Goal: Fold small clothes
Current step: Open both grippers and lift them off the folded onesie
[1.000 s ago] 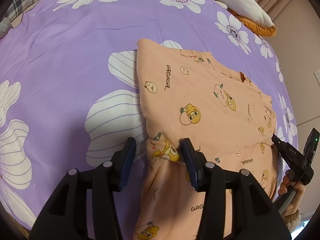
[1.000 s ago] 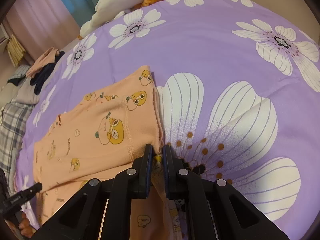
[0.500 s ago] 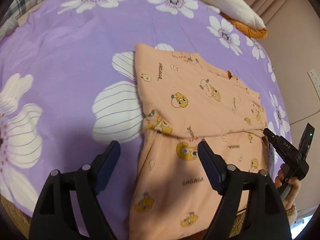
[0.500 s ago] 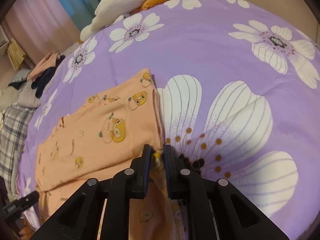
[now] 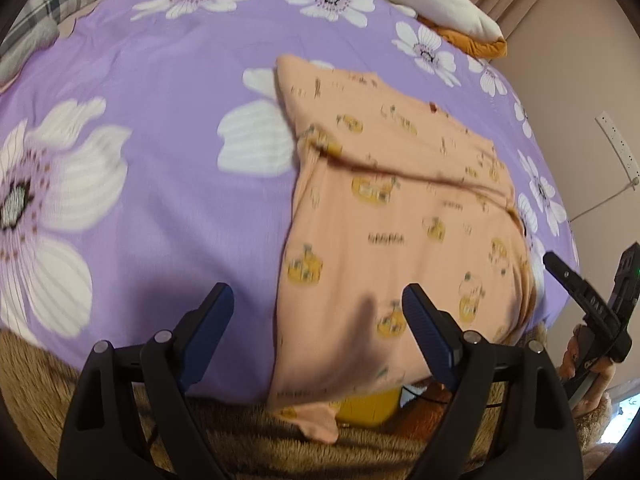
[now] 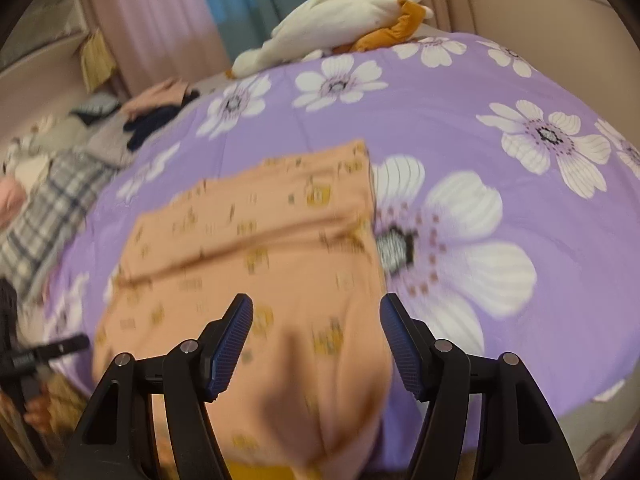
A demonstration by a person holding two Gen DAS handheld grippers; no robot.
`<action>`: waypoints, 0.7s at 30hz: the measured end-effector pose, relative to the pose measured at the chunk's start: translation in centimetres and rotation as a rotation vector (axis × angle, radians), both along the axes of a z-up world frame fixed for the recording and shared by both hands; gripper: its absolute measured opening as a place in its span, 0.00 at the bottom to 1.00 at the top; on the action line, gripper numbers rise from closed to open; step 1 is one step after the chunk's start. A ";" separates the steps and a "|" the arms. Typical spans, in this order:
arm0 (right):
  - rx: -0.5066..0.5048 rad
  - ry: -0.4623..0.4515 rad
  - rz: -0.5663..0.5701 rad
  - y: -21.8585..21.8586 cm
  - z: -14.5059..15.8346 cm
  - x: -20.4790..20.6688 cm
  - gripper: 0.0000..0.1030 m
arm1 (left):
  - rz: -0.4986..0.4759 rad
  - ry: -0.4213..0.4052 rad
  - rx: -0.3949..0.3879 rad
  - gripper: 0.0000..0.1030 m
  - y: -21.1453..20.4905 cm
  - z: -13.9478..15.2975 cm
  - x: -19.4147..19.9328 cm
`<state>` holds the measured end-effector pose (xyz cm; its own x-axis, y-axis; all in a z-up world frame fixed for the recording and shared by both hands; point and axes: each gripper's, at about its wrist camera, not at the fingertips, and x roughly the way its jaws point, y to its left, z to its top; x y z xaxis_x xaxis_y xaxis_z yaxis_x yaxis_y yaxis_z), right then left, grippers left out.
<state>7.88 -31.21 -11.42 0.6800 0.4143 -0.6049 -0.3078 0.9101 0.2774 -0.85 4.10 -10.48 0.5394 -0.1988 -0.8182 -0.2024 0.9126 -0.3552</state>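
Observation:
An orange printed garment [image 5: 392,216] lies on the purple flowered bedspread [image 5: 168,128], its far part folded back over the rest and its near end hanging over the bed's edge. My left gripper [image 5: 318,320] hovers above that near end, its jaws still opening, with nothing pinched. The same garment [image 6: 256,248] fills the right wrist view. There my right gripper [image 6: 316,340] is above it with its jaws opening, the pads clear of the cloth. My right gripper [image 5: 588,300] also shows at the right edge of the left wrist view.
A white and orange bundle [image 6: 344,24] lies at the bed's far end. A pile of other clothes and a plaid cloth [image 6: 52,208] sit at the left. A brown fuzzy blanket [image 5: 240,440] and a yellow object [image 5: 368,408] lie below the bed's edge.
Both grippers let go of the folded garment edge, opened wide and pulled back toward the bed's near edge. The garment now lies released on the bedspread.

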 end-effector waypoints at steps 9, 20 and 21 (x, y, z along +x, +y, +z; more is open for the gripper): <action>-0.005 0.072 -0.021 -1.8 -2.4 -2.9 0.63 | -0.012 0.022 -0.033 0.75 -1.3 -1.1 -0.8; 0.045 0.149 -0.004 -1.4 -4.8 -3.5 0.63 | -0.013 0.017 -0.060 0.57 -1.8 -1.9 -0.9; 0.040 0.145 -0.002 -1.2 -4.8 -3.5 0.63 | -0.016 0.014 -0.065 0.53 -1.9 -1.9 -0.9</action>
